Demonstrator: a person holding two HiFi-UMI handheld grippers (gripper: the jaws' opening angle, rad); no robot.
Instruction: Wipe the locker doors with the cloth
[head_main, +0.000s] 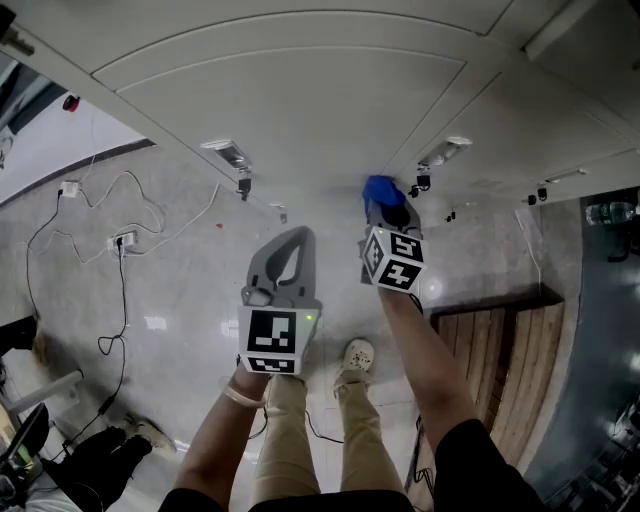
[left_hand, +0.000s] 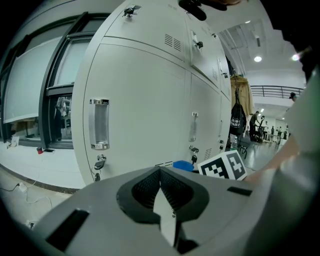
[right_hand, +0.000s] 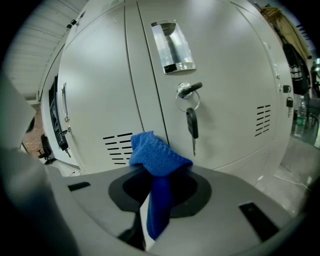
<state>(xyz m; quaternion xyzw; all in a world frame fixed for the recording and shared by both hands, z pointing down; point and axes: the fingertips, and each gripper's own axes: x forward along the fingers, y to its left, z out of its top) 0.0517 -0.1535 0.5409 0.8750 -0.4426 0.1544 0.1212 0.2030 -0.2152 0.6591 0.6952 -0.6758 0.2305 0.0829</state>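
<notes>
White locker doors (head_main: 290, 110) fill the top of the head view. My right gripper (head_main: 386, 207) is shut on a blue cloth (head_main: 380, 188), and the bunched end of the cloth sits against the lower part of a door. In the right gripper view the cloth (right_hand: 157, 155) is beside the vent slots (right_hand: 117, 147), below a recessed handle (right_hand: 172, 47) and a lock with a hanging key (right_hand: 191, 122). My left gripper (head_main: 295, 238) is held back from the doors, left of the right one, shut on nothing. The left gripper view shows another door (left_hand: 140, 100) with its handle (left_hand: 99, 124).
White cables and a power strip (head_main: 120, 240) lie on the polished floor at the left. A wooden slatted platform (head_main: 510, 360) is at the right. The person's legs and a shoe (head_main: 357, 355) are below the grippers. A dark jacket (left_hand: 237, 115) hangs past the lockers.
</notes>
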